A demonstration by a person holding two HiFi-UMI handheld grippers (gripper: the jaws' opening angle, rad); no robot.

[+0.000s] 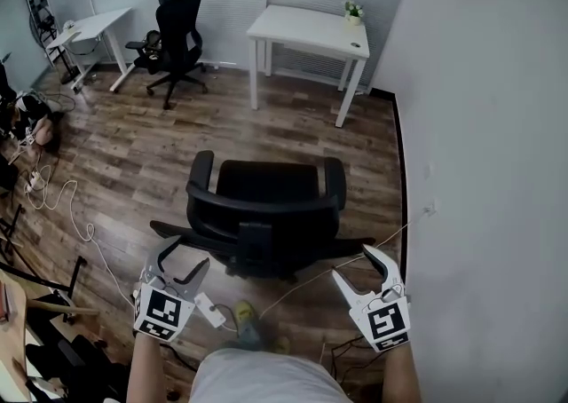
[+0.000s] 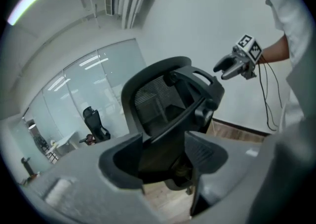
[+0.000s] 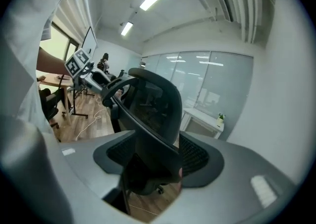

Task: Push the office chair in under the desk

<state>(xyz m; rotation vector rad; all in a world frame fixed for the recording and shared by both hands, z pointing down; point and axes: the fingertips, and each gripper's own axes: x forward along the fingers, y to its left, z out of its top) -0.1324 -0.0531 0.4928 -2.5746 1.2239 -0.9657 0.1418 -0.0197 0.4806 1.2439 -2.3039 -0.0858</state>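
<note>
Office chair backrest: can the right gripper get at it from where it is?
Probably yes. The right gripper hangs close behind the office chair backrest with its jaws open. No obstacle shows between the two, and the right gripper view lines the backrest up right ahead of the jaws.
</note>
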